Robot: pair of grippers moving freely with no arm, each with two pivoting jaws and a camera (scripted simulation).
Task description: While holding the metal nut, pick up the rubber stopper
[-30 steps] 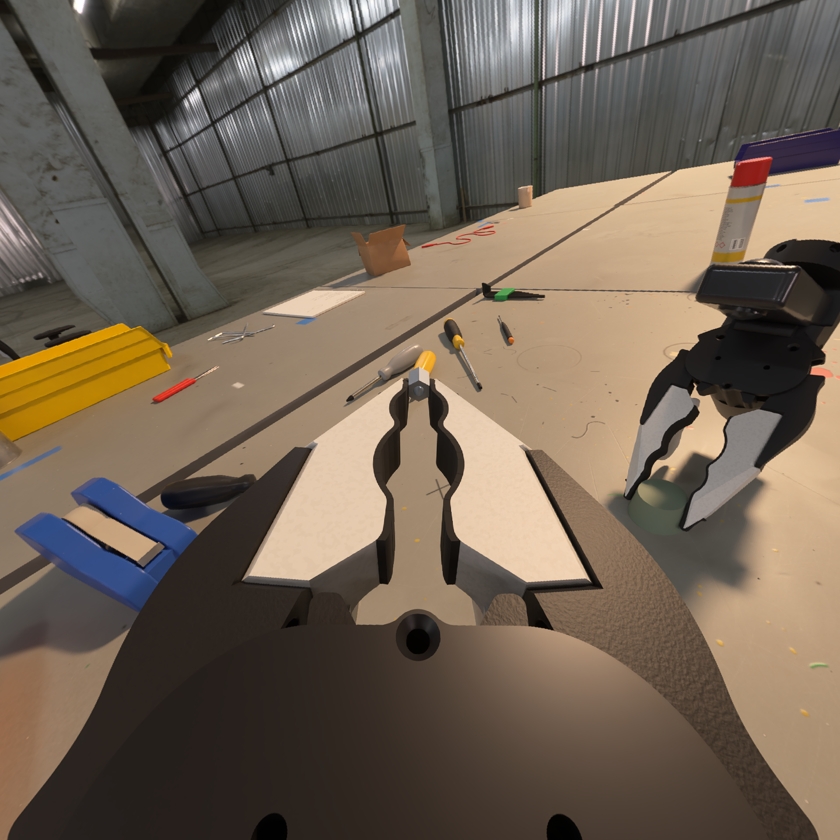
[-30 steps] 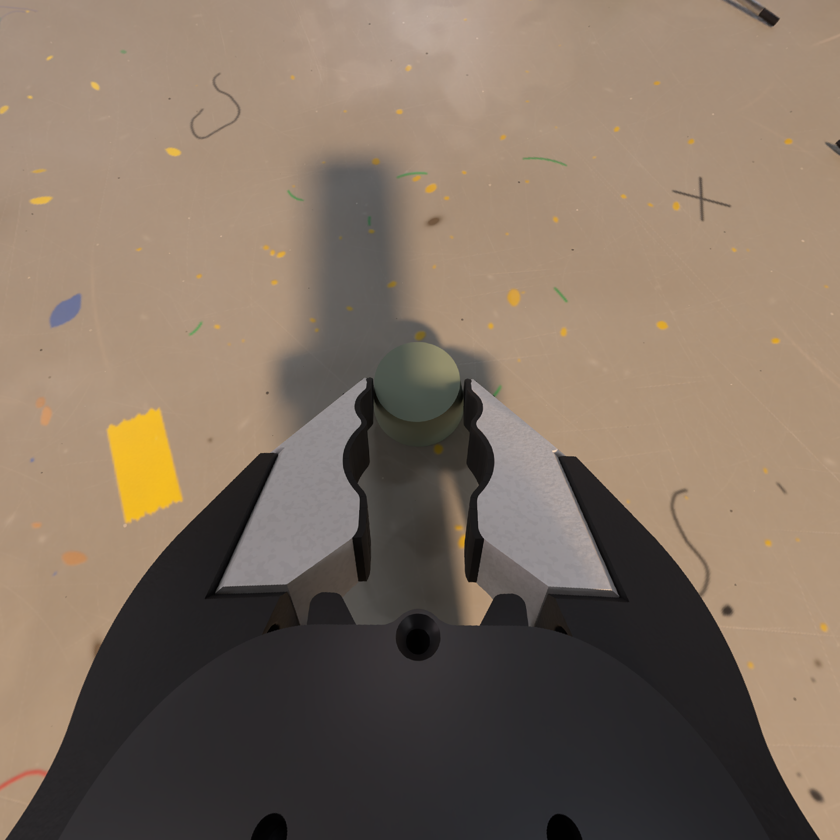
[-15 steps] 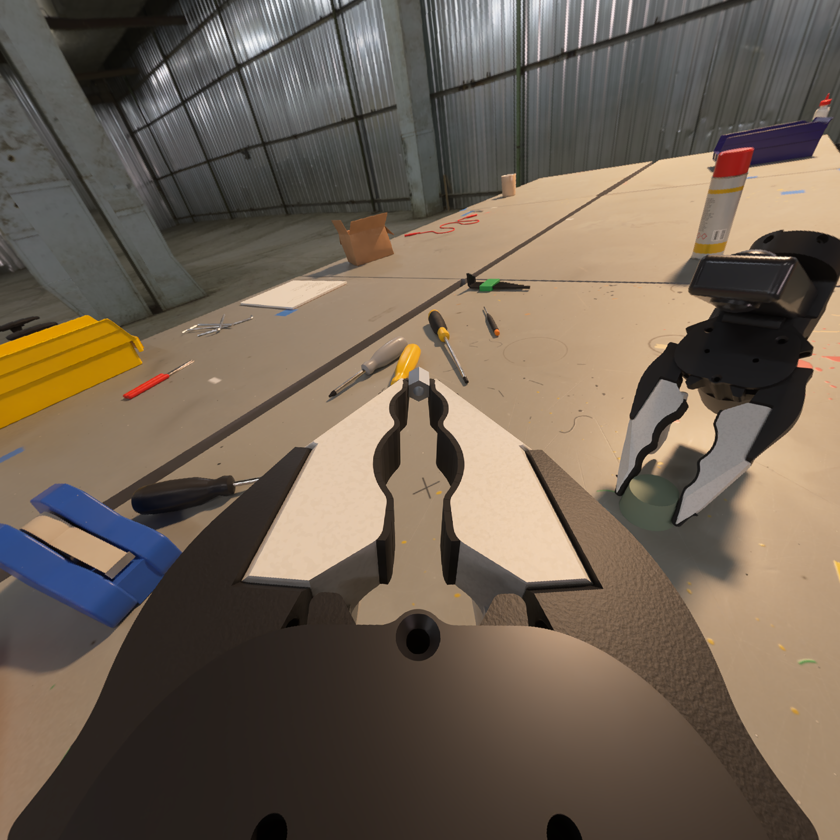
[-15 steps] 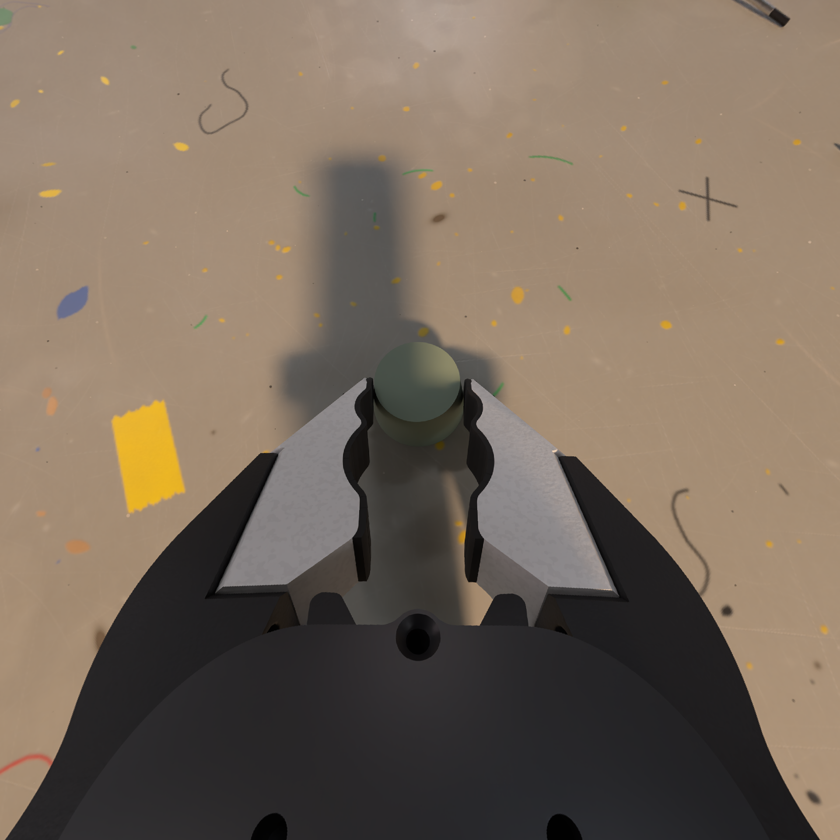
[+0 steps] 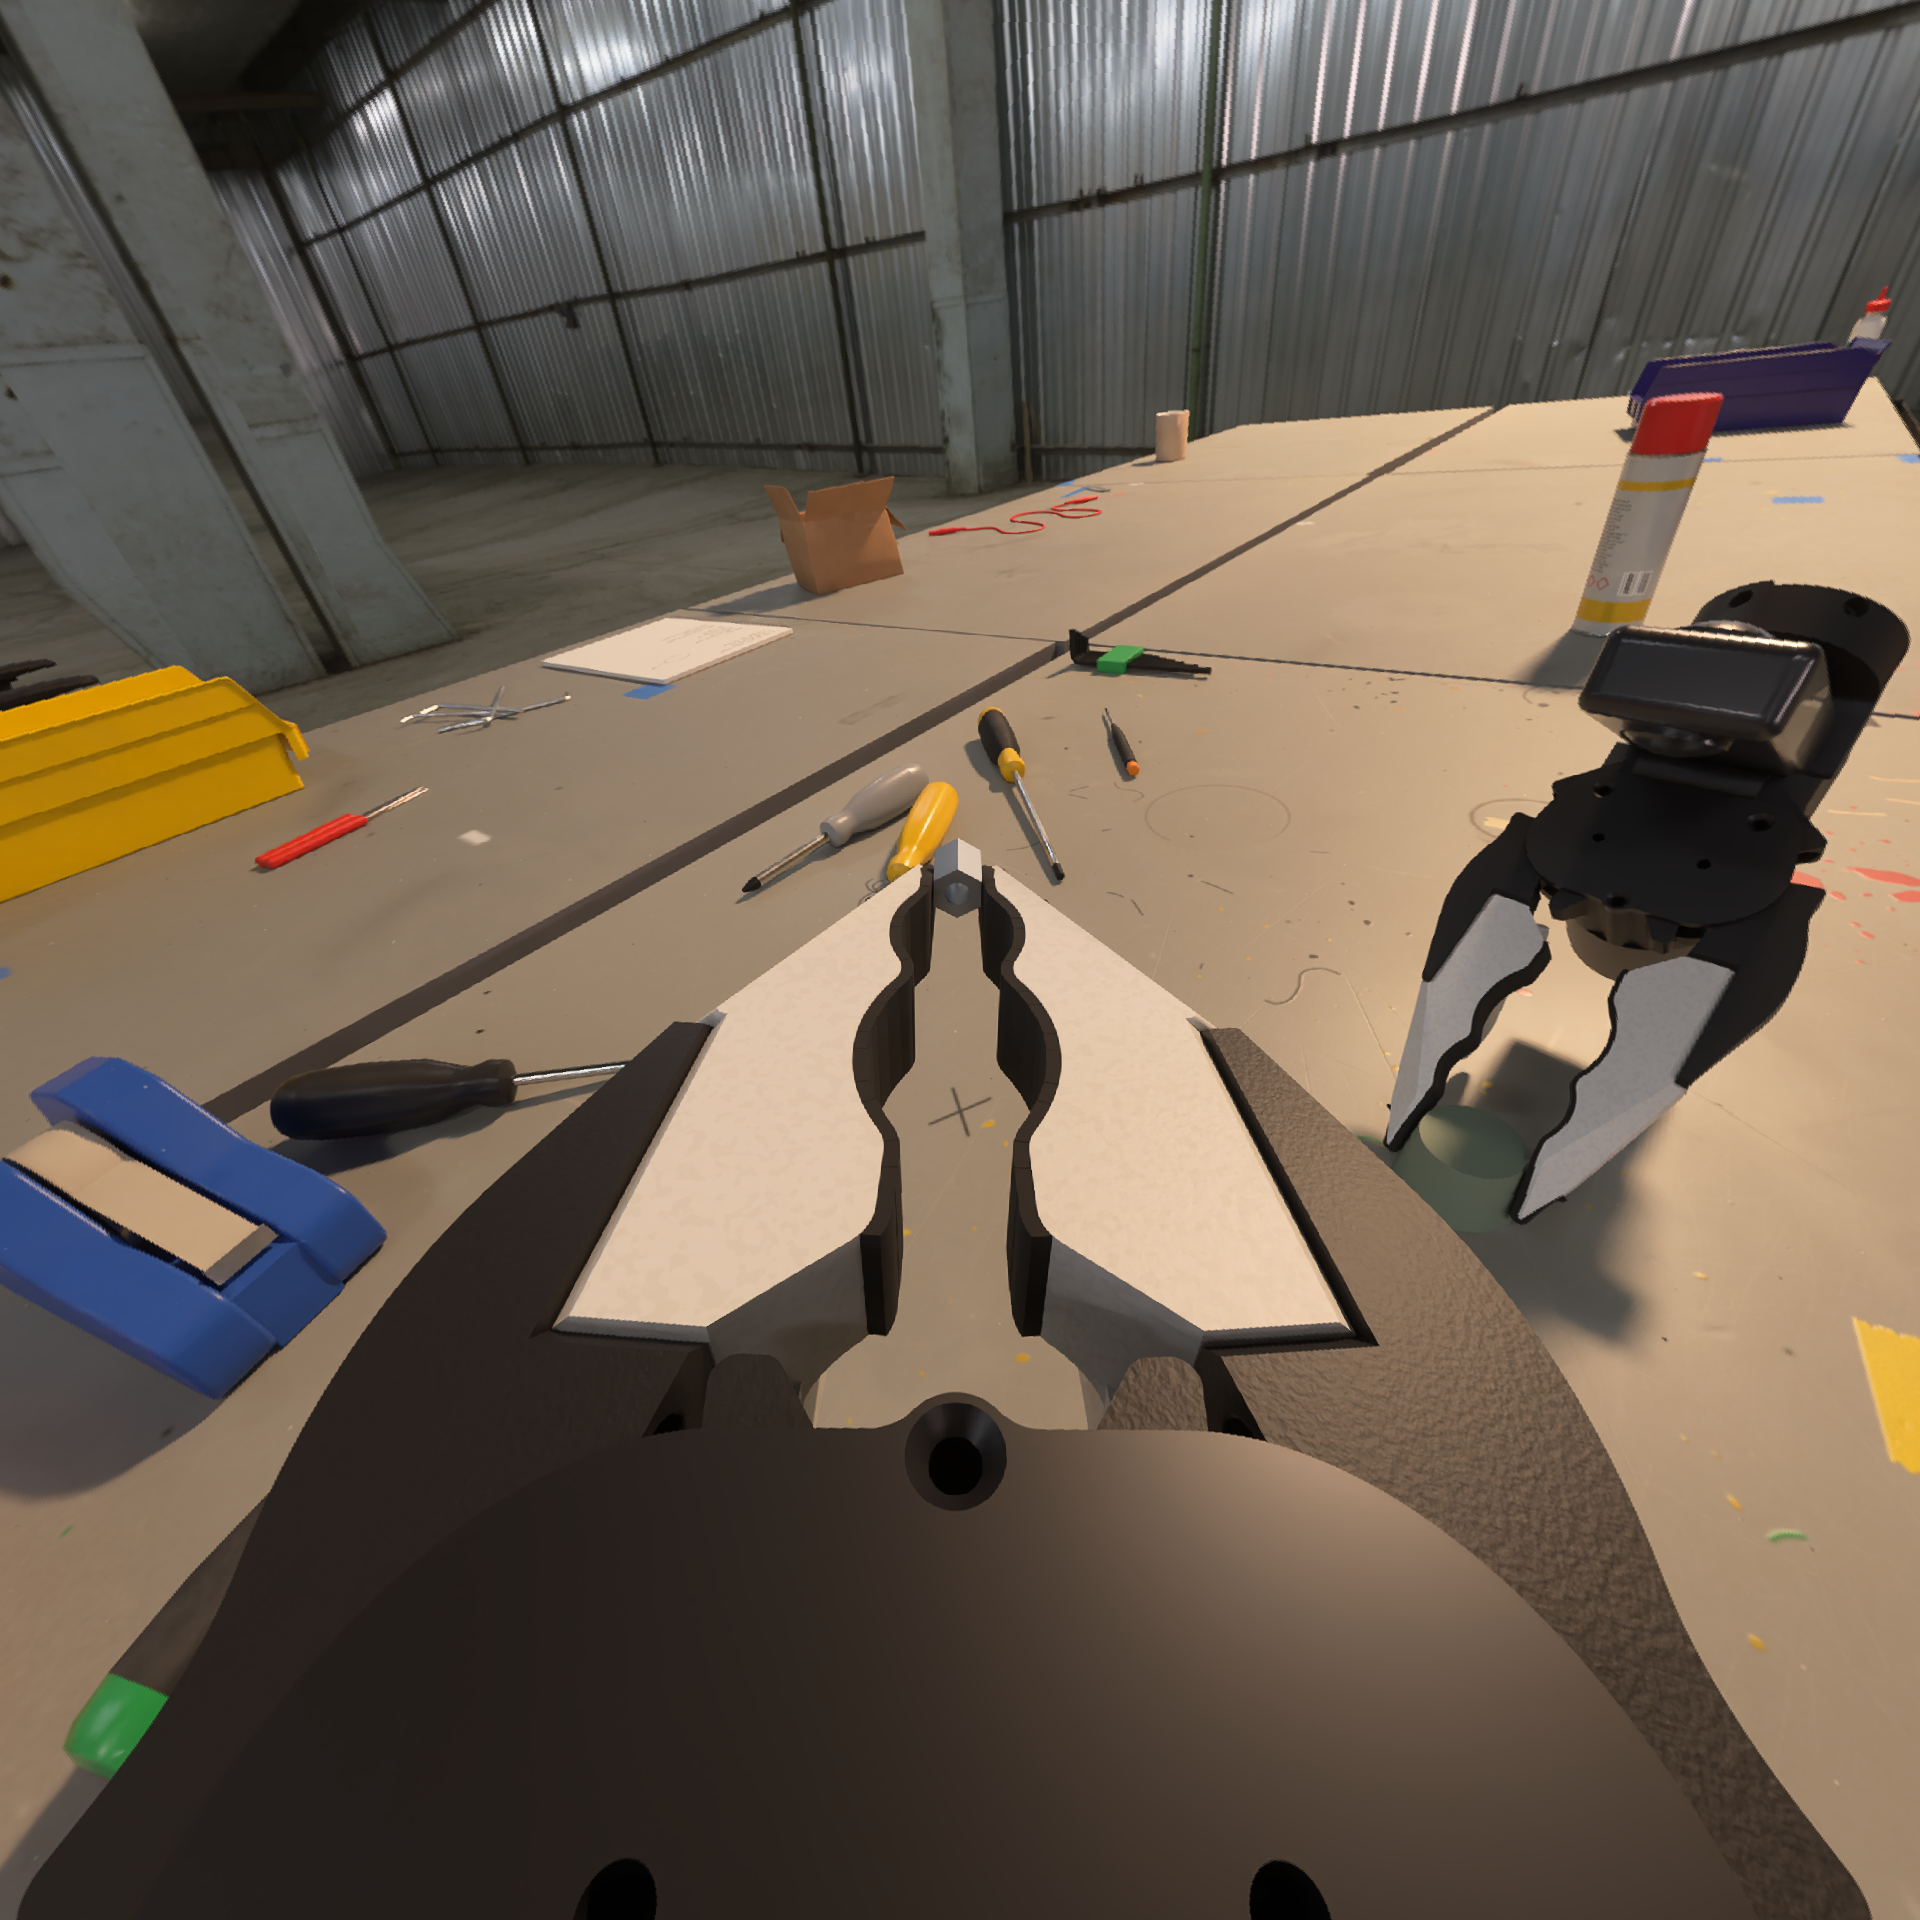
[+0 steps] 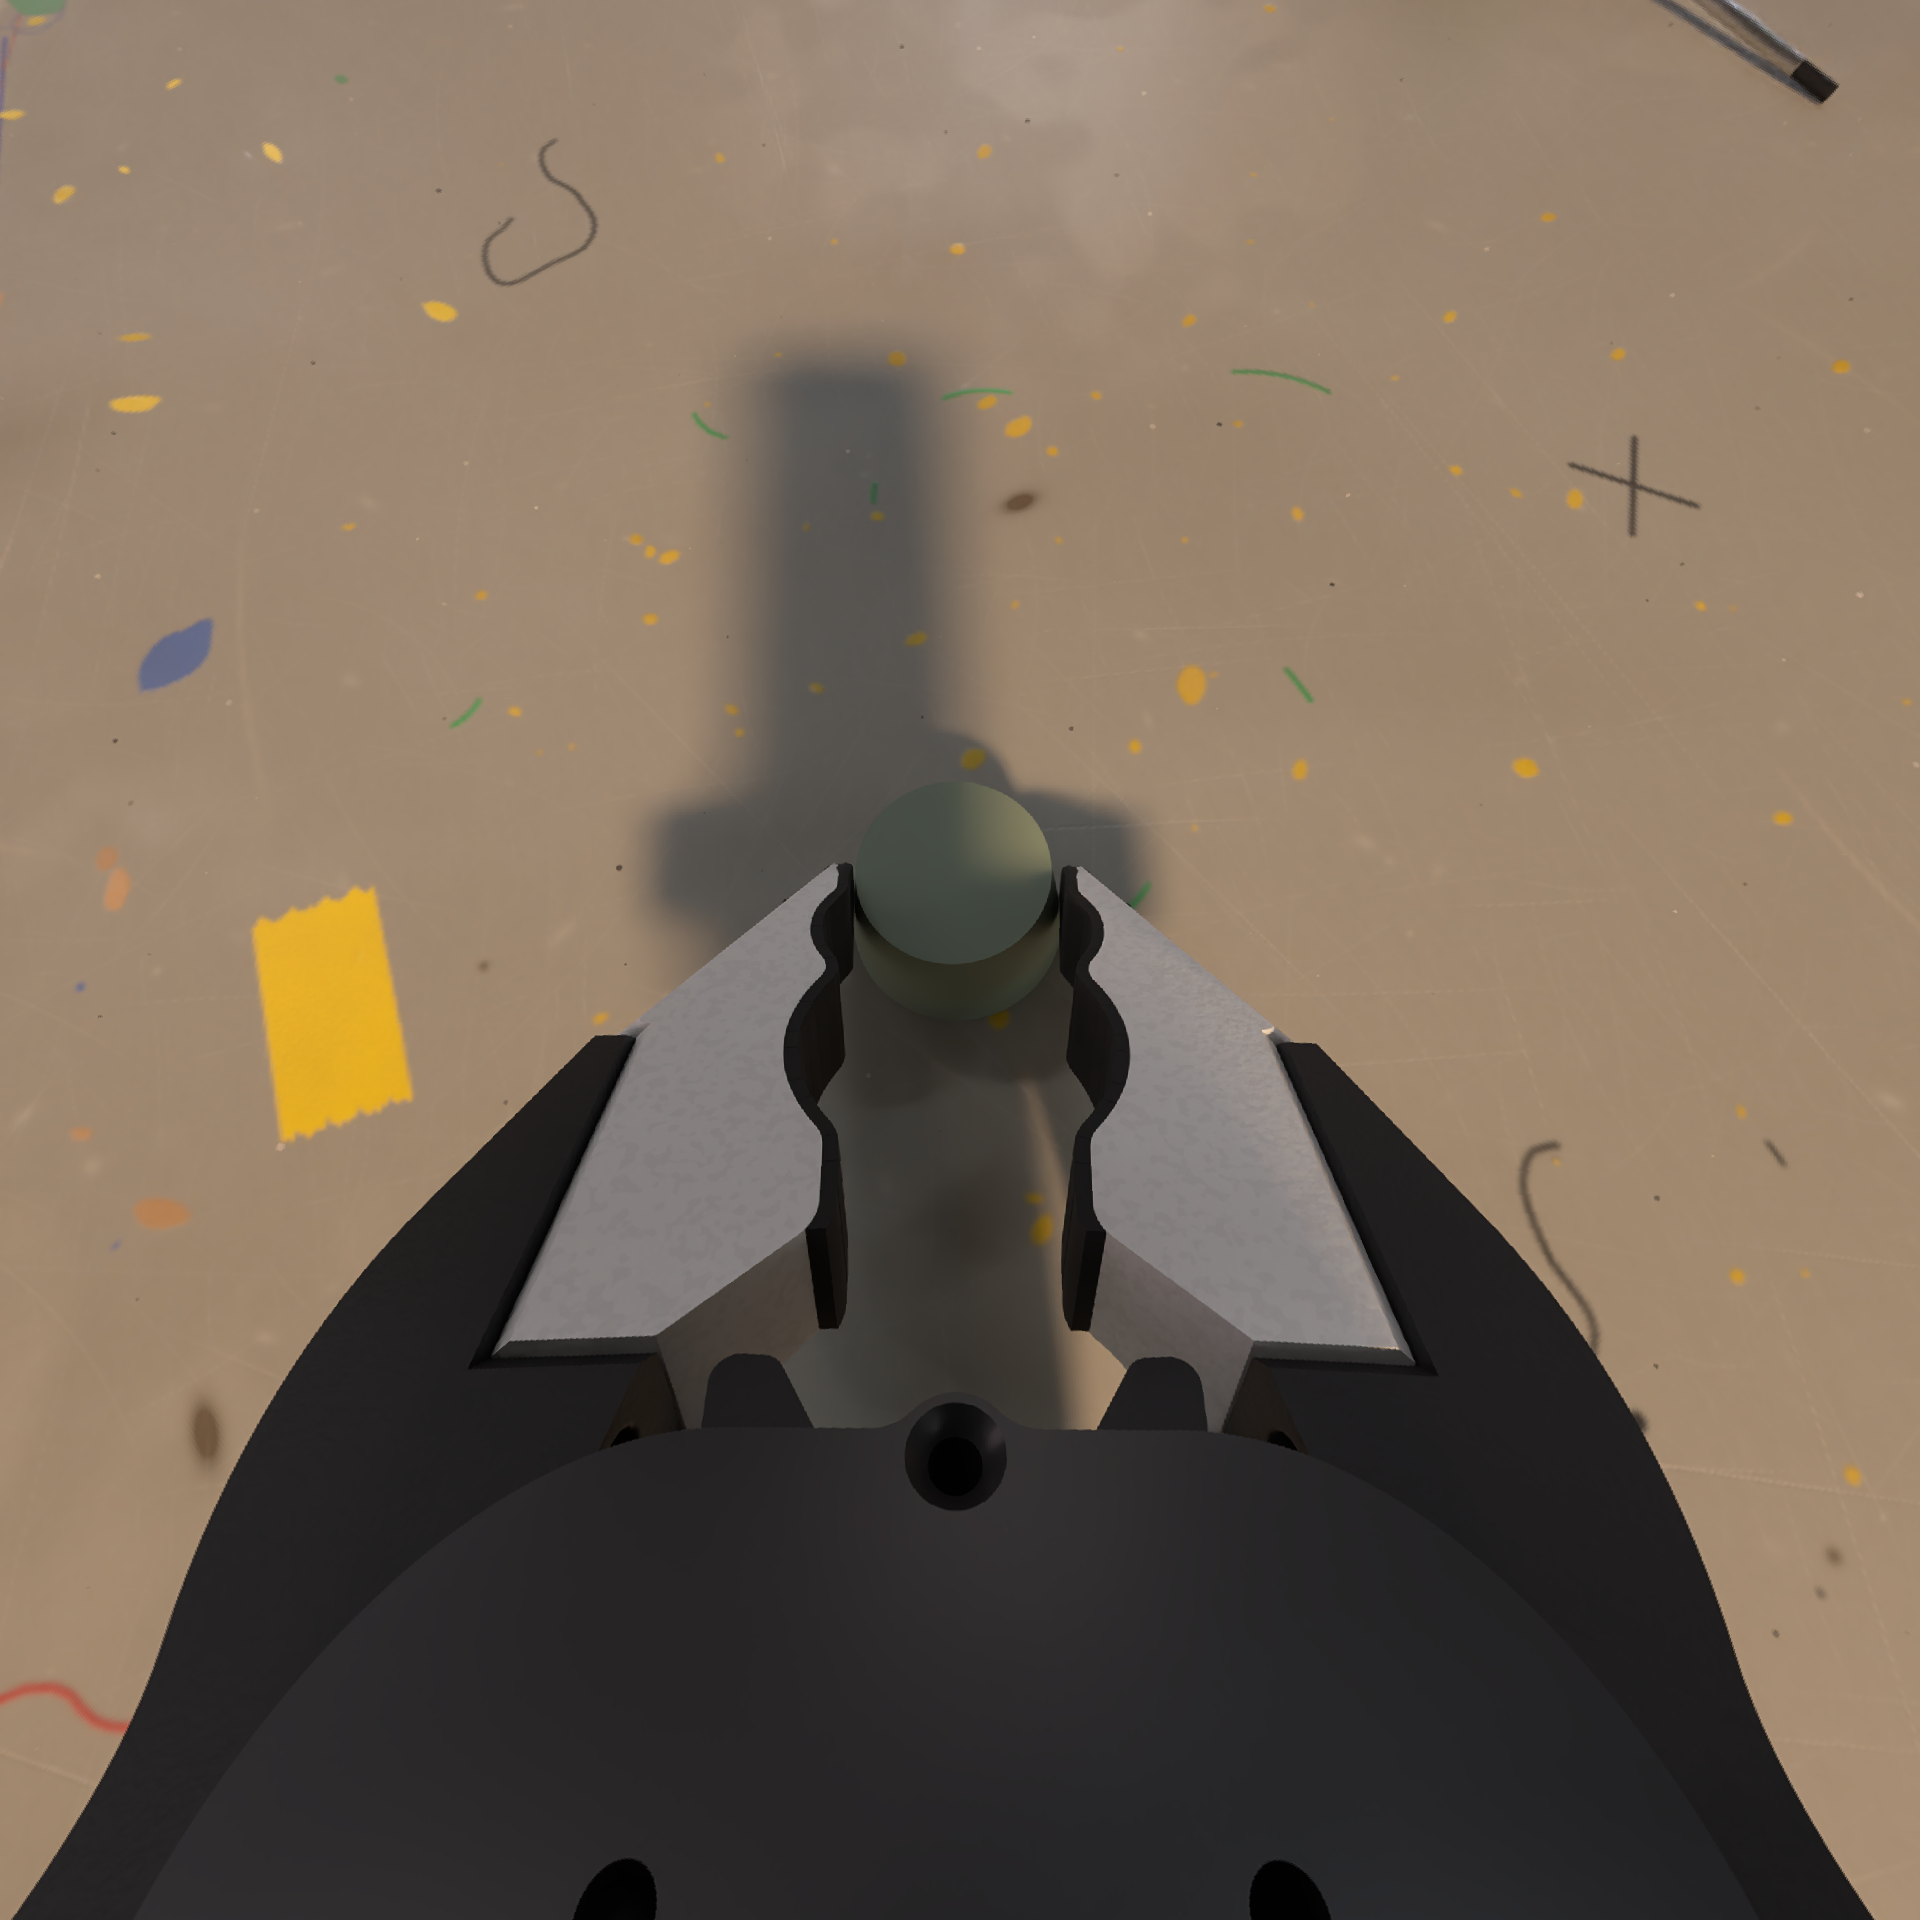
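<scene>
My left gripper [image 5: 957, 883] is shut on a small silver metal nut [image 5: 957, 885] pinched at its fingertips, held above the table. A grey-green round rubber stopper [image 6: 951, 894] sits between the fingertips of my right gripper [image 6: 954, 899], which point down at the table. Both fingers [image 6: 1174, 1049] touch its sides. In the left wrist view the right gripper [image 5: 1460, 1174] stands at the right, over the stopper [image 5: 1467, 1148], low at the table surface.
Several screwdrivers [image 5: 1013, 779] lie ahead of the left gripper, and a black-handled one [image 5: 395, 1093] at the left. A blue tool [image 5: 177, 1221], a yellow bin [image 5: 114, 769], a spray can [image 5: 1642, 509], a cardboard box [image 5: 840, 535] and a purple bin [image 5: 1756, 384] stand around. Yellow tape [image 6: 330, 1013] marks the table.
The stopper has stayed fixed between the right fingers while the table marks shifted and shrank a little. The left gripper, still holding the nut, has drifted, so the blue tool slid left in its view.
</scene>
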